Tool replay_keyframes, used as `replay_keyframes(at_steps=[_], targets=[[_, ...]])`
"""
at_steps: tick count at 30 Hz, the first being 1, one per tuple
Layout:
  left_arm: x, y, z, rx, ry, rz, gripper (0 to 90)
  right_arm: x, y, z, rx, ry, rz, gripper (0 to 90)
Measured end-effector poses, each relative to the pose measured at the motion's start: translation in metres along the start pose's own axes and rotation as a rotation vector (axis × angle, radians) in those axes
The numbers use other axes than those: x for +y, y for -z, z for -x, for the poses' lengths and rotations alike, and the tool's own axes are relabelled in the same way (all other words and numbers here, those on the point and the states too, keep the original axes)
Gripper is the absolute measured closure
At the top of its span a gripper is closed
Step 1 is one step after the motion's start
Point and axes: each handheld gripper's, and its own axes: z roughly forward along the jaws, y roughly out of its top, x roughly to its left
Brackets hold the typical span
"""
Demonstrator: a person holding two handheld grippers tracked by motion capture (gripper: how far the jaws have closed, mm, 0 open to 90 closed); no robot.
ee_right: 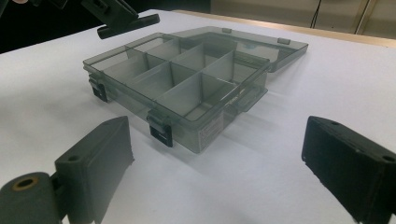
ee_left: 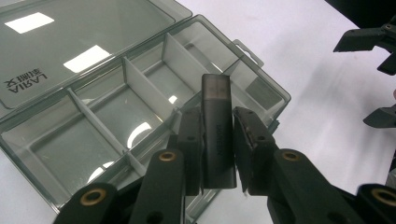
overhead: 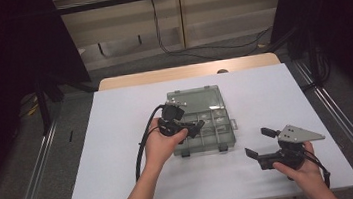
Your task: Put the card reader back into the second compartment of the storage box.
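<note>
An open smoked-grey organiser box [overhead: 213, 120] with several empty compartments lies mid-table, its lid [overhead: 197, 98] folded back flat. My left gripper [overhead: 197, 127] hovers over the box's near left part, shut on a small dark grey stick-shaped device [ee_left: 215, 91] that stands upright between the jaws [ee_left: 217, 123]. Beneath it are the box's dividers [ee_left: 135, 84]. My right gripper [overhead: 260, 143] rests low to the right of the box, jaws wide open and holding nothing. From the right gripper view [ee_right: 219, 158] the box [ee_right: 187, 88] sits straight ahead, latches [ee_right: 161, 130] facing me.
The white table top [overhead: 118, 136] has free room on all sides of the box. Black curtains and metal rails flank the table; cables hang by the far wall. The left gripper [ee_right: 121, 18] shows at the top left of the right gripper view.
</note>
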Motion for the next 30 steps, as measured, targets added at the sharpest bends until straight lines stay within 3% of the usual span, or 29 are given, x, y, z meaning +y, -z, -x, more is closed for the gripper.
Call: replay_keyframes(at_steps=[30], targets=[[0.003,-0.006,-0.013,0.042,0.022,0.011,73.6,0.0,0.0,-0.001,0.006,0.007,0.0,8.1]])
